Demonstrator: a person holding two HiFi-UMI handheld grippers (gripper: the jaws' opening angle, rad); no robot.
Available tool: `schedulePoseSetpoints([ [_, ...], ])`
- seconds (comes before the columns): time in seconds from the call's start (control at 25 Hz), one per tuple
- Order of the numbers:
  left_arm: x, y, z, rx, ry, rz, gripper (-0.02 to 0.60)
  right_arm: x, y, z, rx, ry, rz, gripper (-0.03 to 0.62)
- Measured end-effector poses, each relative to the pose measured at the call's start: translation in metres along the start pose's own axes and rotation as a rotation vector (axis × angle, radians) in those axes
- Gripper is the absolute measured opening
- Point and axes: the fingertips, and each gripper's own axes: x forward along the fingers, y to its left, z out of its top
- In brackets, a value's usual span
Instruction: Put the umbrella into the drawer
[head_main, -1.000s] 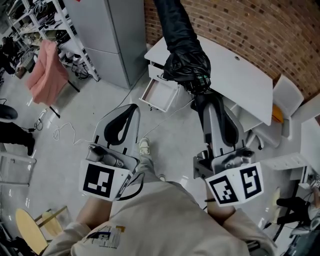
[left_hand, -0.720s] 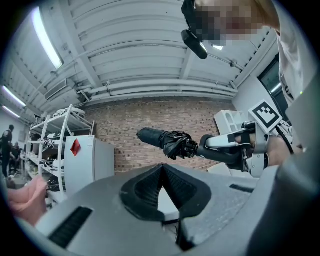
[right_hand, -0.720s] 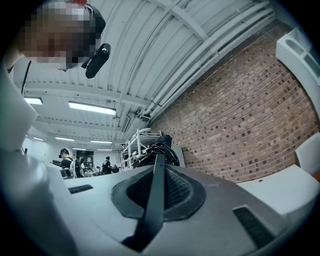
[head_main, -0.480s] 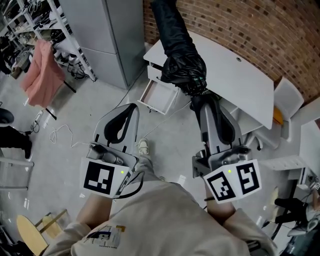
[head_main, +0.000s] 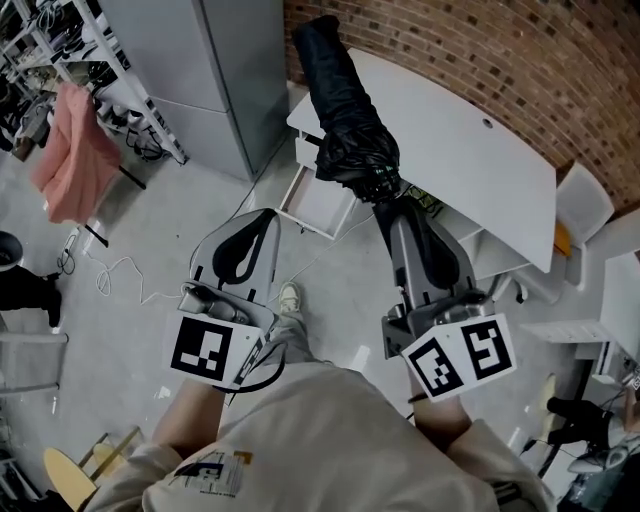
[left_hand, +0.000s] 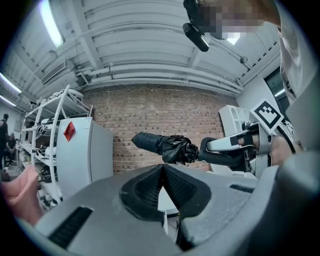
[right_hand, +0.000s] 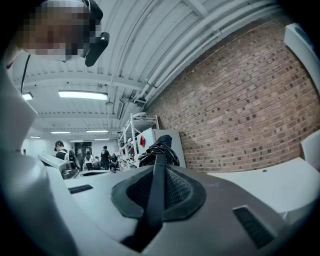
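Black umbrella (head_main: 348, 110) clamped at its handle end in right hand-held gripper (head_main: 395, 205), left hand-held gripper (head_main: 262, 215) closed empty: line up lengthwise over open drawer (head_main: 316, 205), clear tabletop (head_main: 470, 170) edge, lower gently.

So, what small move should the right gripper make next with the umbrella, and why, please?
Probably lower the umbrella and swing it left toward the open drawer. The right gripper is shut on its handle and holds it above the white desk, while the drawer sits lower and to the left.
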Motion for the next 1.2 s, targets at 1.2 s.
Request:
schedulePoseSetpoints([
  [1.2,0.194,0.185,-0.171,-0.126,0.319,-0.061,0.008,0.238,-0.081,-0.206,0.067,0.546,-0.08,0.021],
])
